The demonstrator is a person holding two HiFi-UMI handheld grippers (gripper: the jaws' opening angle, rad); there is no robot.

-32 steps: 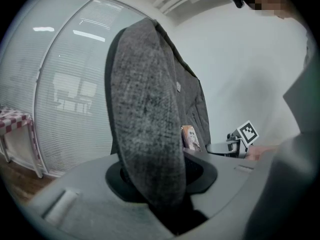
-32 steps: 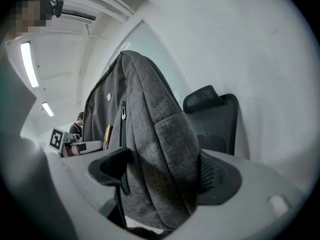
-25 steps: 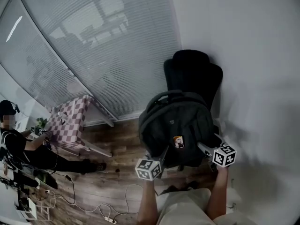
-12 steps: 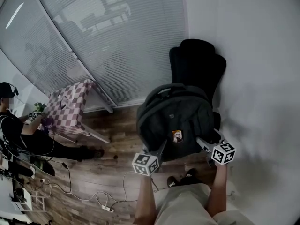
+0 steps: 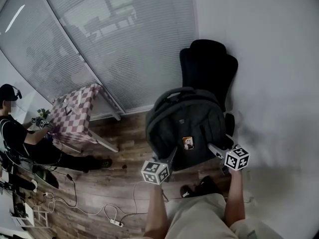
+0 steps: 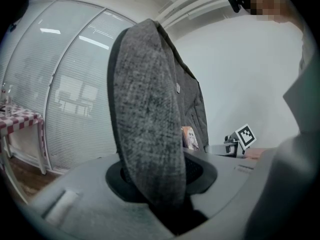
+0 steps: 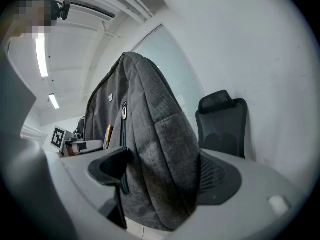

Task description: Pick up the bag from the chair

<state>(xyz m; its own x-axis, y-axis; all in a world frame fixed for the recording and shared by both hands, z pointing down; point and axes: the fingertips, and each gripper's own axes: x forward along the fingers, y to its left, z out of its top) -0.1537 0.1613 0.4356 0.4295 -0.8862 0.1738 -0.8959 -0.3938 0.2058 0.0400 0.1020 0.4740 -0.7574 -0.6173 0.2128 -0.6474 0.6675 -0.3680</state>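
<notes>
Grey fabric bag (image 5: 187,128) hangs clear of the chair (image 5: 208,68) at its 12 o'clock. The left hand-held gripper (image 5: 169,158) clamps it at 7 and the right hand-held gripper (image 5: 217,150) at 4, apparently to share the weight.

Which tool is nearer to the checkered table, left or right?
Left. The left tool grips the bag on the side toward the checkered table; the right tool grips its far side.

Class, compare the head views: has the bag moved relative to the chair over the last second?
Yes, slightly. The bag, clamped in the left claw and right claw, has drawn a little away from the chair, toward the person.
</notes>
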